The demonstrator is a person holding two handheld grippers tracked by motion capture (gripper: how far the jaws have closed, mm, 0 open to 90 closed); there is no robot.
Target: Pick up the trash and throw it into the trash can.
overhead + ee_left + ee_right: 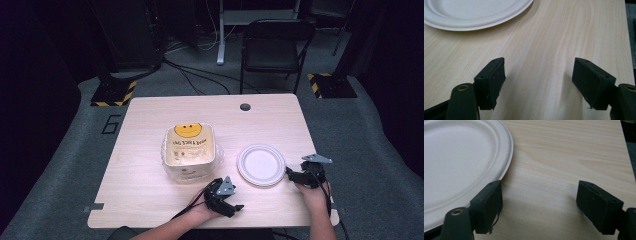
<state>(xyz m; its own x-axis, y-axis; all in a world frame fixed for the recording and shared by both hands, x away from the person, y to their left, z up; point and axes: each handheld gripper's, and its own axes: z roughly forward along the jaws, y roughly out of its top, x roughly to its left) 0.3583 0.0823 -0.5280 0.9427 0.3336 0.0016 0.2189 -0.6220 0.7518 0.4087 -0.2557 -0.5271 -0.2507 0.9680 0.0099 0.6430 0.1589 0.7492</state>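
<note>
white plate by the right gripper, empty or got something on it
Empty: the white plate shows a bare surface in the high view and the right gripper view, nothing resting on it.

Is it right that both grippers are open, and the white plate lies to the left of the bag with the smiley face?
Not quite. Both grippers are open, but the high view shows the white plate lying to the right of the bag, beside the right gripper; the left gripper is nearer the bag.

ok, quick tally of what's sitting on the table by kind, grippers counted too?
Paper plate: 1
Plastic bag with smiley face: 1
Grippers: 2, left gripper and right gripper, jaws open
Total: 4
</note>
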